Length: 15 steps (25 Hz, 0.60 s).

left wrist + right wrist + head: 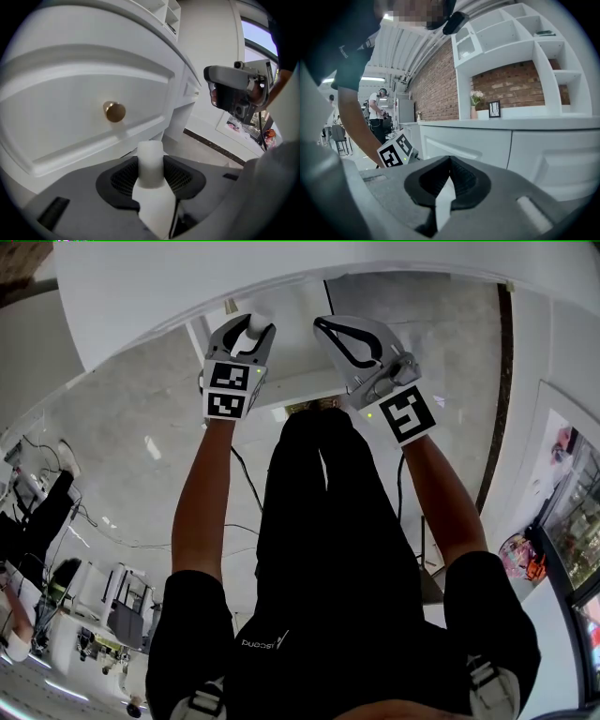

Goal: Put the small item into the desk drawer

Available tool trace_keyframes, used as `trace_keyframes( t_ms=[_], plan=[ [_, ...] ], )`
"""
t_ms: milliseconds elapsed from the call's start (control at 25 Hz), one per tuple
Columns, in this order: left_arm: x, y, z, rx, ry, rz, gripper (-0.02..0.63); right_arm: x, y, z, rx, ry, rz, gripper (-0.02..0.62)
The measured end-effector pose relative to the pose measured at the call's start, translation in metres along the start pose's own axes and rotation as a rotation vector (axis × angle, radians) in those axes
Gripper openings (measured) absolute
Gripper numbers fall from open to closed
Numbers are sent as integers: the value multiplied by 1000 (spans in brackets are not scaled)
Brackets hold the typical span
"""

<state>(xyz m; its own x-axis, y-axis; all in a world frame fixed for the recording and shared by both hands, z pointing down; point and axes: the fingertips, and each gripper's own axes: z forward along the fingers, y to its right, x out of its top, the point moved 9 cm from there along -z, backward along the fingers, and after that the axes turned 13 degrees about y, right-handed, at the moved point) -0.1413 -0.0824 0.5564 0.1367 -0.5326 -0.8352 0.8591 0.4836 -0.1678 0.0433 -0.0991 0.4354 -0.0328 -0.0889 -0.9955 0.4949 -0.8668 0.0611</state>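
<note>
Found left tool (150, 171) pinching the item (150, 157), a small white cylinder, upright between the dark pads (183, 178), top end protruding past them. Found drawer (70, 89) shut, directly ahead of that tool and apart from the item; noted brass knob (115, 112) at its middle. Found right tool (449, 161) pressed together at the tips, nothing held; raised beside the left tool, both near the edge of the white table (169, 282). Observed shelves (511, 33) above the table top; noted vase (474, 111) and frame (494, 108) standing side by side below them; sighted a person (377, 112) well back in the room.
</note>
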Motion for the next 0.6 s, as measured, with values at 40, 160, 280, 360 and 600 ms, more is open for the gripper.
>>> trace_keyframes(
  t_ms=[40, 160, 280, 360, 600],
  plan=[
    [-4, -3, 3, 3, -11, -4, 164, -3, 0, 1, 2, -3, -1, 2],
    [-15, -11, 15, 15, -40, -9, 164, -14, 2, 4, 6, -17, 4, 2],
    [-23, -18, 27, 20, -73, -11, 164, -23, 6, 5, 6, -29, 12, 2],
    [-29, -23, 35, 28, -98, 9, 164, -28, 9, 6, 7, -29, 11, 2],
    [-52, -32, 58, 51, -176, 64, 164, -42, 11, 3, 4, -59, 23, 2]
  ],
)
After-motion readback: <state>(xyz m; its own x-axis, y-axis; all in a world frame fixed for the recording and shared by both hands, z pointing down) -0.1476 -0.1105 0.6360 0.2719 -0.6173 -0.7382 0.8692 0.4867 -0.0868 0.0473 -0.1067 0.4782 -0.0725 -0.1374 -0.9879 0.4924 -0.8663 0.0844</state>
